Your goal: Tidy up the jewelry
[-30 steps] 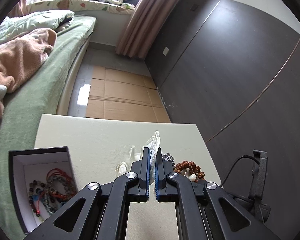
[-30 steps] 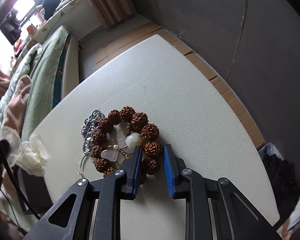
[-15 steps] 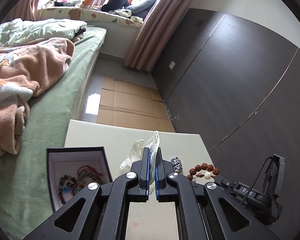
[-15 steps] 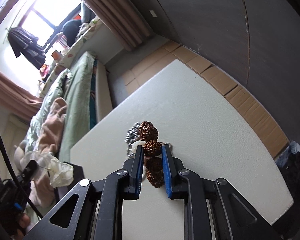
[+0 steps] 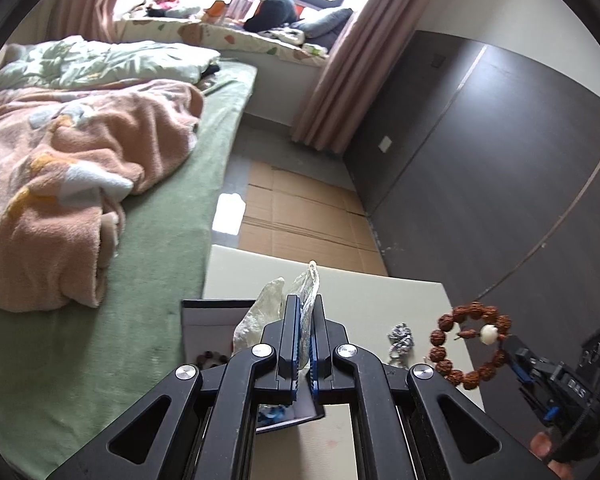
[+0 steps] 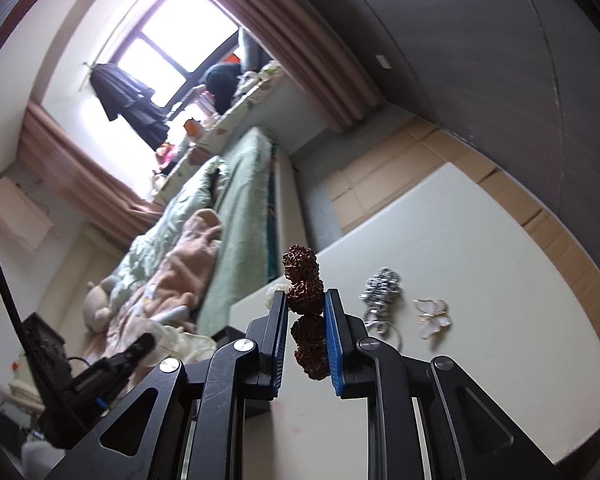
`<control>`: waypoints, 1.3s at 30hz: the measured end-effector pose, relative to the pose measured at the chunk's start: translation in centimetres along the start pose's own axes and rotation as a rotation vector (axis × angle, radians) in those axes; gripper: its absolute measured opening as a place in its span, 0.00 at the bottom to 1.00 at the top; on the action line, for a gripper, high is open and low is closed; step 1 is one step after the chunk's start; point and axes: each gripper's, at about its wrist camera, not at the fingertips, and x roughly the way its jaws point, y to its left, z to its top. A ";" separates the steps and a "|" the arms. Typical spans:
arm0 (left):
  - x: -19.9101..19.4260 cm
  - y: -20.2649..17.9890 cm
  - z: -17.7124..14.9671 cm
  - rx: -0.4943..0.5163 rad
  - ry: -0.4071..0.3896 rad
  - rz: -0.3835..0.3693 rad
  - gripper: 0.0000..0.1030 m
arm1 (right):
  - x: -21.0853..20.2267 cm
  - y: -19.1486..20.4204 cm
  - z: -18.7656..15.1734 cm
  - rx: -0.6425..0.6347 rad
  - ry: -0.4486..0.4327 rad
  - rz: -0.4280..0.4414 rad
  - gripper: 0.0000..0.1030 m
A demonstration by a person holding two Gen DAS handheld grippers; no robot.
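We see the right hand-held gripper (image 6: 306, 320) pinched on the bead bracelet (image 6: 305, 304) – up off the worktop (image 6: 480, 280). The left hand-held gripper (image 5: 301, 344) is closed tight on a clear bag (image 5: 306, 292) – over the box (image 5: 216, 312).

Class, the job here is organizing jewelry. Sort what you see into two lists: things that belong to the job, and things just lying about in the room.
Part of the job:
- brown bead bracelet, held in the right tongs
- clear plastic bag, held in the left tongs
- jewelry box
- silver chain
- butterfly brooch

Lying about:
- pink blanket
- curtain
- cardboard
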 end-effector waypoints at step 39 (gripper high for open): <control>-2.4 3.4 1.7 -0.122 -0.080 0.044 0.79 | 8.9 6.0 -4.2 -0.048 0.225 0.105 0.60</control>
